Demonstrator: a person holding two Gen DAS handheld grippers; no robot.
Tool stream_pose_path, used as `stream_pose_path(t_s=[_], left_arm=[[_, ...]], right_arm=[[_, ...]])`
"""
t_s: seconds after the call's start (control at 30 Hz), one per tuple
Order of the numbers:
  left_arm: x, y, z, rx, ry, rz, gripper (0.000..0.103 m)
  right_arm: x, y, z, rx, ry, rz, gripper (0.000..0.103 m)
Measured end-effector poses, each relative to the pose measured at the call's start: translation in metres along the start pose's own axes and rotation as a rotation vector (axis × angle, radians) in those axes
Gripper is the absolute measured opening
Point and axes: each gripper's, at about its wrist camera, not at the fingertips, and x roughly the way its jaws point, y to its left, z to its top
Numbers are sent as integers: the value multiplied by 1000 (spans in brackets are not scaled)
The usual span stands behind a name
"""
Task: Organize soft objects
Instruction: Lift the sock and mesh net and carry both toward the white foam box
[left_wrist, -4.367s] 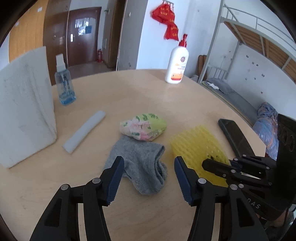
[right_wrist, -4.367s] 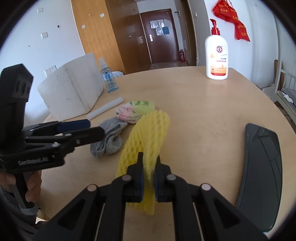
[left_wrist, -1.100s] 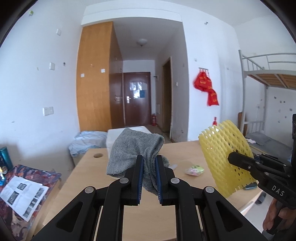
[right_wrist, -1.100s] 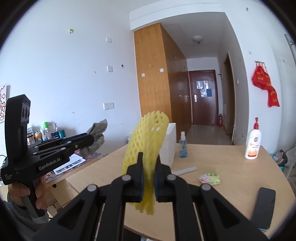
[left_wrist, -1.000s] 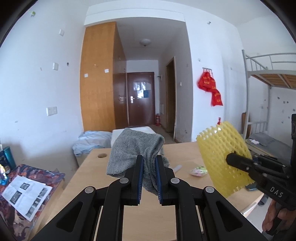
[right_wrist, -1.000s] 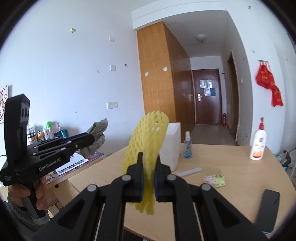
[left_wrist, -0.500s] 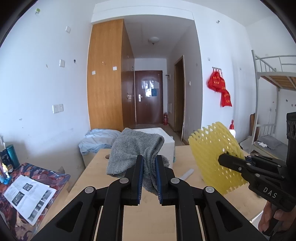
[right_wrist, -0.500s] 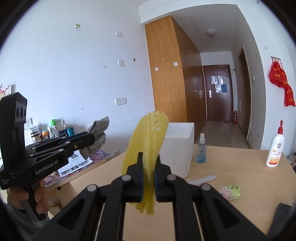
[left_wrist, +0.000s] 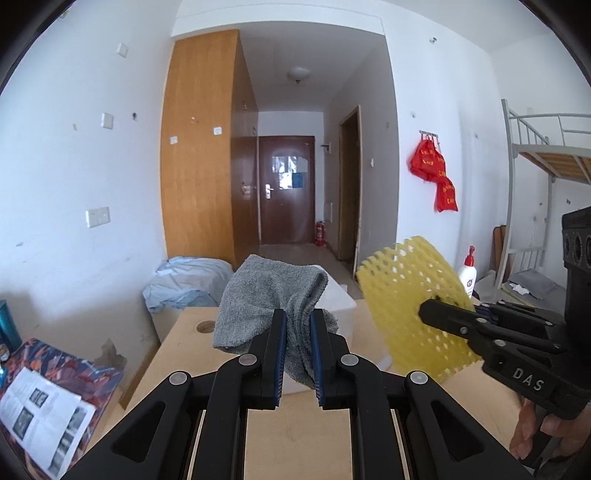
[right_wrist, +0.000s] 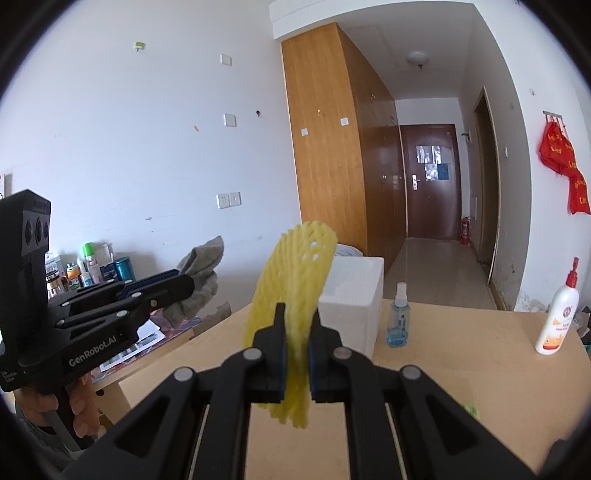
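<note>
Left wrist view: left gripper (left_wrist: 297, 325) was clamped on the grey sock (left_wrist: 266, 295) – cloth bunched between the blue pads, most of it flopped up and over the fingertips, a fold hanging below. It was held in the air above the near end of the wooden table (left_wrist: 295, 435). Right gripper (left_wrist: 428, 312) sat just to the right, pinching the yellow foam net (left_wrist: 406, 295), a hand (left_wrist: 543, 439) on its grip.

Right wrist view: right gripper (right_wrist: 297, 332) was pressed together on the foam net (right_wrist: 295, 280), net standing upright and curling over at the top, also clear of the table (right_wrist: 461, 369). White foam box (right_wrist: 351, 295) stood on the table behind it, blue spray bottle (right_wrist: 398, 321) beside the box, lotion pump bottle (right_wrist: 557, 317) further right. A pale green patch at the table's right edge – possibly the small floral pouch, too blurred to confirm
</note>
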Motion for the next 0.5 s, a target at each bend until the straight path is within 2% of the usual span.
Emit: stream_pose_path(t_s=[0.5], left_arm=[[88, 17, 39, -1, 54, -38, 14]], right_arm=[[63, -23, 41, -13, 61, -24, 11]])
